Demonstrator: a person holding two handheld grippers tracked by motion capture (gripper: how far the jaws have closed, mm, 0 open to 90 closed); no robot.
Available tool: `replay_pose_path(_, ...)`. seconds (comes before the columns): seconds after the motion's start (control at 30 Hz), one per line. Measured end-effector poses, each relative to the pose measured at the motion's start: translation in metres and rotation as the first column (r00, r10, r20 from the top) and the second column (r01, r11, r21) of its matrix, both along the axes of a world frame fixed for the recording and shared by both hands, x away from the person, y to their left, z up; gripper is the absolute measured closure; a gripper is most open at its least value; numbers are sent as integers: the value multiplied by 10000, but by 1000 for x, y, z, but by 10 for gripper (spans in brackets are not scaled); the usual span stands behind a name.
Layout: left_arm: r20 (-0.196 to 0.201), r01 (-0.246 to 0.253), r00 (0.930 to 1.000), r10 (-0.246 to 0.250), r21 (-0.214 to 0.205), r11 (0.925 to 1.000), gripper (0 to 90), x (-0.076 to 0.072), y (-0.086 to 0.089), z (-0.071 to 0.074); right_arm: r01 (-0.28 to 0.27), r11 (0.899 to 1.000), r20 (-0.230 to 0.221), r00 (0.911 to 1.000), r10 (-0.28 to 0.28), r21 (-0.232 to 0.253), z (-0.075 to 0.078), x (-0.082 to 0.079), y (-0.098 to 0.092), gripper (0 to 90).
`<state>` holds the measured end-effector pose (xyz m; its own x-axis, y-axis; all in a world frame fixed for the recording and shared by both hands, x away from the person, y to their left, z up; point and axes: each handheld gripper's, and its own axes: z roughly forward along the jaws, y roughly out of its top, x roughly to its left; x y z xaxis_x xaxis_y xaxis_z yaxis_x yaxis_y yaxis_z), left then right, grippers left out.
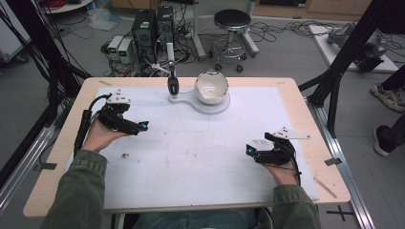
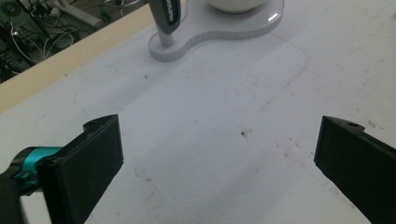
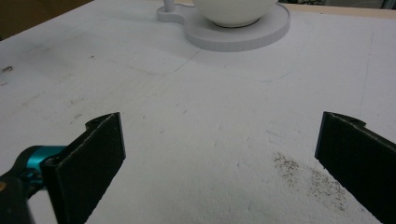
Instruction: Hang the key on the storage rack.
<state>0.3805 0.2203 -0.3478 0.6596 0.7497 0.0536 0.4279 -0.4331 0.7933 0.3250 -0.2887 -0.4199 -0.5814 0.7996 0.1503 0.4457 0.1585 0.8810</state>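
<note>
At the far middle of the table [image 1: 57, 157], on the white mat [image 1: 191, 162], sits a white bowl [image 1: 211, 88] on a flat white keyhole-shaped stand [image 1: 198, 106]. A grey-black handled tool [image 1: 172, 82] stands upright in the stand's small lobe, just left of the bowl; what kind of tool it is cannot be told. Bowl tilted a bit toward the camera, inside looks empty.

Left gripper [image 1: 143, 127] held in the person's left hand [image 1: 98, 136], low over the mat at the left side, well apart from the stand. Jaws spread wide in the left gripper view, nothing between them, bare mat below. The tool handle [image 2: 166, 18] and stand edge [image 2: 219, 35] show ahead of it.

Right gripper [image 1: 249, 150] in the right hand [image 1: 282, 174] at the right front of the mat, also well apart from the bowl. Jaws wide apart, holding nothing. The bowl base [image 3: 233, 11] and stand disc [image 3: 243, 35] are far ahead in its view, and a dark speckled smudge [image 3: 303, 179] marks the mat near its right jaw.

Handling guess: bowl looks rigid, glossy, probably ceramic or hard plastic, so slippery and possibly breakable. Best grip is likely the rim, one jaw inside and one outside, on the near side. The tool looks stiff and light; pinch it mid-handle and lift straight up out of its socket. The stand may shift if bumped.

Both grippers idle, nothing touched yet.
</note>
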Motion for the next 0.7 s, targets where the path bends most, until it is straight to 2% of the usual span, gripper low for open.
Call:
replay_pose_path(0.17,-144,-154,9998,155,30,9999,17,-7,5,-10,14,10000,1,10000,-14,-23,0,0,0,6)
replay_pose_path(0.37,-213,-476,9987,472,-193,9987,17,-16,16,-18,5,10000,12,10000,-5,-21,0,0,0,6)
replay_pose_path(0.7,-118,-844,9964,841,-289,9960,17,-33,32,-27,13,10000,3,10000,-13,-16,0,0,1,6)
